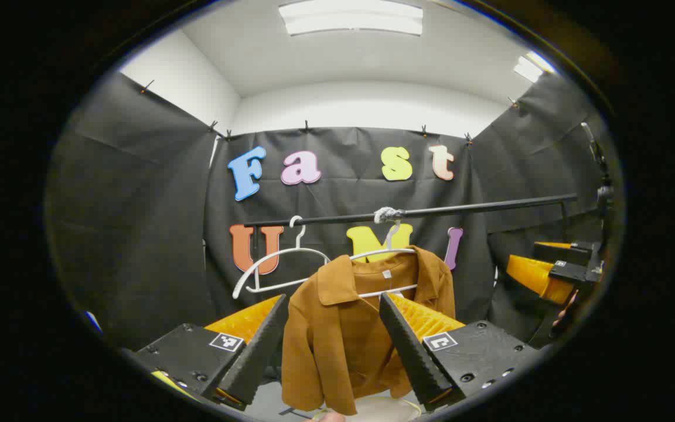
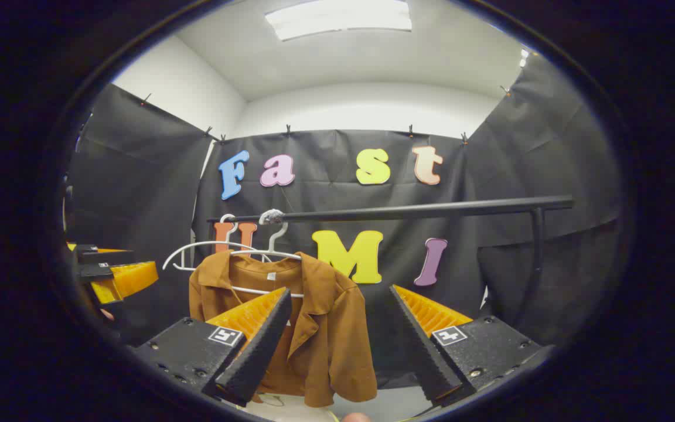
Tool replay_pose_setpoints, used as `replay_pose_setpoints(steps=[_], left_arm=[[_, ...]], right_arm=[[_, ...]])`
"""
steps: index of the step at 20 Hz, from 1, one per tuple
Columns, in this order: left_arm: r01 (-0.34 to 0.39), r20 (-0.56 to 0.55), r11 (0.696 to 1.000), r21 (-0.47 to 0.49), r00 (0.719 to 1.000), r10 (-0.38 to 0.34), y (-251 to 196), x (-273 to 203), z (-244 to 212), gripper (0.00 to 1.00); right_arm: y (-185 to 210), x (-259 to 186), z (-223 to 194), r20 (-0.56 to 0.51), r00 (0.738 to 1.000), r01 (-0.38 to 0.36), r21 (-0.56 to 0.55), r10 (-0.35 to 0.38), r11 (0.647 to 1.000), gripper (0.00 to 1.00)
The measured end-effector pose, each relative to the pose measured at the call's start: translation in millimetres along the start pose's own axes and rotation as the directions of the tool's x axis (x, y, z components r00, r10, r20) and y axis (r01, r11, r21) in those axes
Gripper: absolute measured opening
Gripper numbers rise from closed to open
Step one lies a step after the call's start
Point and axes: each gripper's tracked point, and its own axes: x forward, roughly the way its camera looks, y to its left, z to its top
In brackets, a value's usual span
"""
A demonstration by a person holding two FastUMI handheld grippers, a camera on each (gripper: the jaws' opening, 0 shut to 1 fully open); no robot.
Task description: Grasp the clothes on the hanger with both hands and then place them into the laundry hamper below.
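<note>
Brown shirt (image 1: 337,328) on white hanger (image 1: 381,253), grippers open, apart from it

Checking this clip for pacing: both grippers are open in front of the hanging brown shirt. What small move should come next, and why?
Probably ease both grippers forward onto the brown shirt. The left gripper and right gripper are open and appear short of the cloth, and the shirt still hangs on its white hanger from the rail.

Black screw-studded hand-held gripper (image 1: 333,346) housings, square markers
</note>
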Motion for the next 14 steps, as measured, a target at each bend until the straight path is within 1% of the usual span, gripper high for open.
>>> replay_pose_setpoints(steps=[3, 5, 10, 12, 14], left_arm=[[-0.043, -0.036, 0.999, -0.021, 0.998, 0.042, -8.6, 0.3, -7.6, 1.00], [-0.065, -0.052, 0.997, -0.033, 0.997, 0.064, -16.9, -2.2, -9.6, 1.00], [-0.120, -0.047, 0.992, -0.033, 0.992, 0.118, -27.8, -3.1, -9.9, 1.00], [-0.127, -0.054, 0.991, -0.041, 0.991, 0.125, -36.6, -0.9, -16.4, 1.00], [-0.112, -0.071, 0.992, -0.054, 0.992, 0.108, -49.3, 3.6, -28.1, 1.00]], right_arm=[[-11.6, 5.9, -2.7, -0.005, 1.000, -0.026, 0.007, 0.026, 1.000, 1.00], [-13.7, 8.0, -5.4, -0.003, 0.998, -0.059, 0.006, 0.059, 0.998, 1.00], [-17.3, 19.8, -21.6, -0.039, 0.994, -0.106, 0.016, 0.107, 0.994, 1.00], [-17.0, 24.9, -29.4, -0.050, 0.990, -0.129, 0.011, 0.129, 0.992, 1.00], [-12.9, 29.1, -39.3, -0.069, 0.985, -0.154, 0.030, 0.156, 0.988, 1.00]])
